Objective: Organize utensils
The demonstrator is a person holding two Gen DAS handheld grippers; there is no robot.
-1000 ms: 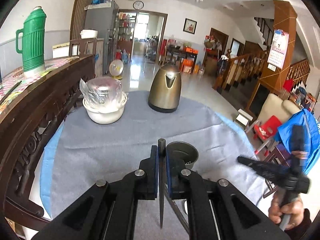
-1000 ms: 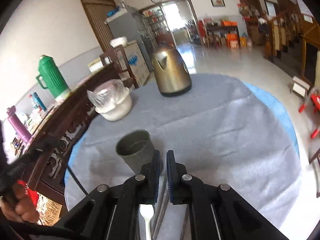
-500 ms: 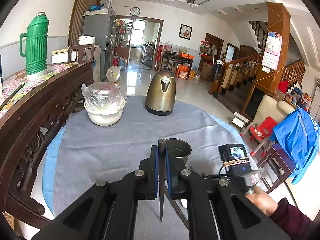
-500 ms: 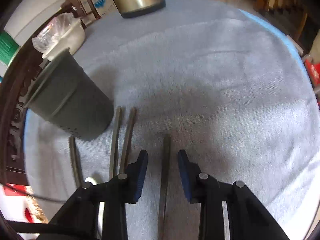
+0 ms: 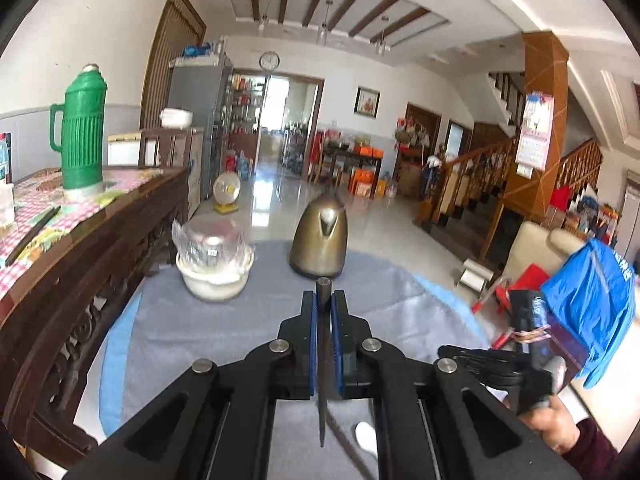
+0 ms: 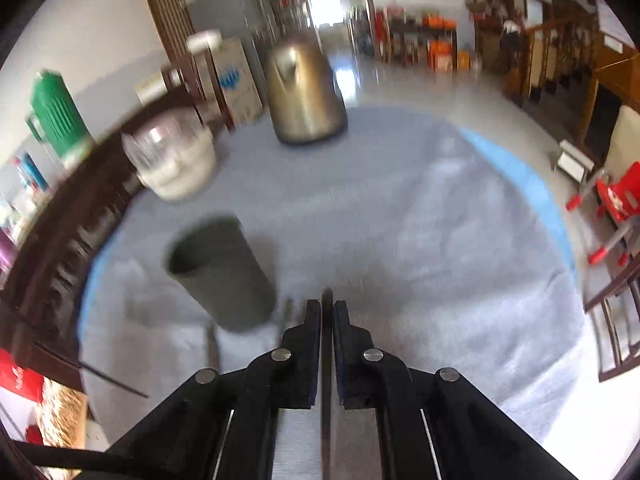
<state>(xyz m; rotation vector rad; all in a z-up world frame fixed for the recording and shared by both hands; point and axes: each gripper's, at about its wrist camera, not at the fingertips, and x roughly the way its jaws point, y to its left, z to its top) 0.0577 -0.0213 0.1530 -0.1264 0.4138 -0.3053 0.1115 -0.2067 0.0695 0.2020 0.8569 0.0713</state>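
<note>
My left gripper [image 5: 323,300] is shut on a dark chopstick [image 5: 322,400] that stands up between its blue pads, above the grey cloth. My right gripper [image 6: 327,308] is shut on another dark chopstick [image 6: 327,296], whose tip shows just past the fingers. A dark grey cup [image 6: 220,272] stands left of the right gripper, with two more chopsticks [image 6: 288,310] lying beside its base. A white spoon [image 5: 366,438] lies on the cloth under the left gripper. The left gripper's fingers hide the cup in the left wrist view.
A brass kettle [image 6: 306,92] and a white bowl with a plastic-wrapped lid [image 6: 174,160] stand at the far side of the round table [image 6: 440,220]. A carved wooden sideboard [image 5: 80,260] with a green thermos [image 5: 82,136] runs along the left. A hand [image 5: 556,432] holds the right gripper.
My right gripper dropped open over a chopstick lying on the cloth, shut on it and lifted it. My left gripper rose with its chopstick and tilted up.
</note>
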